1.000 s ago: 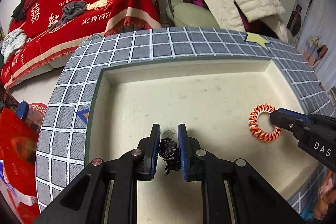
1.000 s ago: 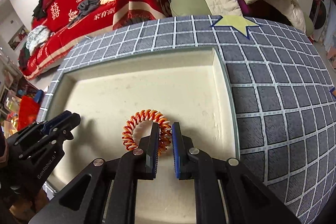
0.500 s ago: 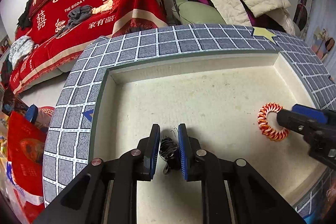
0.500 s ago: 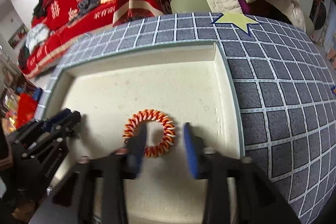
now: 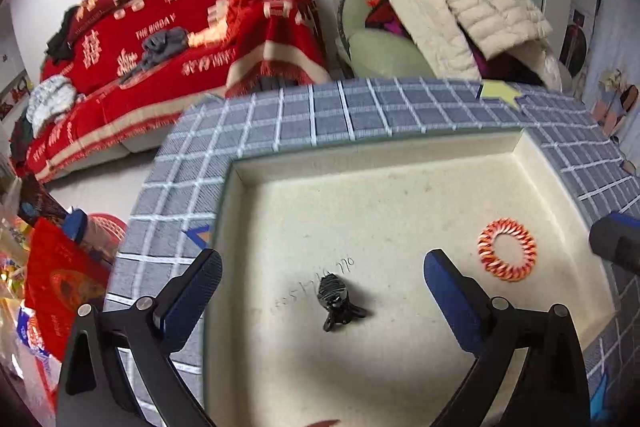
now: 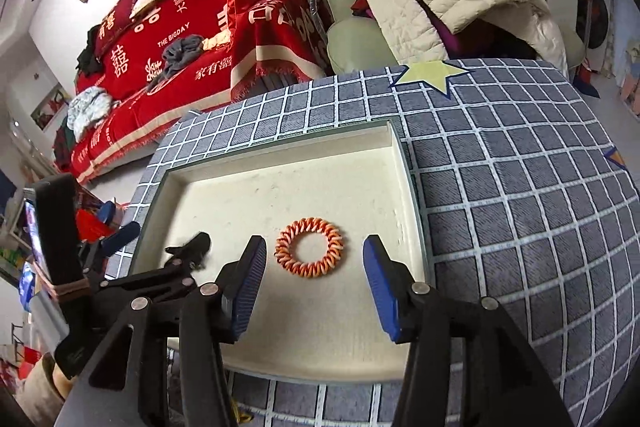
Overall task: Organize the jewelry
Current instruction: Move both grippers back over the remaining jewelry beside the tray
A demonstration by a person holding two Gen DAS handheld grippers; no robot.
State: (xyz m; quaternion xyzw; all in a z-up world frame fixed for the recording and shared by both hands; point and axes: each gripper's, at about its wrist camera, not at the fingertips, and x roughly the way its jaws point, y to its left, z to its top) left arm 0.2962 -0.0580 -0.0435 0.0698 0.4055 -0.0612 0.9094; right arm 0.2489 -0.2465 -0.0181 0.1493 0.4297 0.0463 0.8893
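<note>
Cream tray (image 5: 400, 195): shallow, cream-lined, set into a grey checked cloth (image 6: 520, 227); both jewelry pieces lie on its floor, well apart from each other.
Left gripper (image 5: 322, 277): jaws have just been opening and now stand wide apart; nothing pressed between the pads; the dark piece lies free on the liner between and just ahead of the fingertips.
Right gripper (image 6: 314, 259): jaws have just been opening, now parted about halfway; pads flank the ring on either side without touching it.
Coiled ring (image 6: 309, 252): orange-and-white spiral band, flat on the liner; from the right gripper it sits at 12 o'clock, centred in the gap. Round, so no long axis to align to. In the left view (image 5: 506, 249) it lies at about 2 o'clock from the left gripper, so the right hand is clearly the nearer one.
Dark clip (image 5: 335, 297): small black piece with a thin wire or chain trailing toward 10 o'clock; long axis runs roughly 12 to 6 in the left view. From the left gripper it is dead ahead at 12 o'clock, near.
Judgement: both pieces look set down in the tray; each hand is nearest its own piece, and withdrawing straight back should clear them.
Risk: the thin trailing wire could snag a left pad.
</note>
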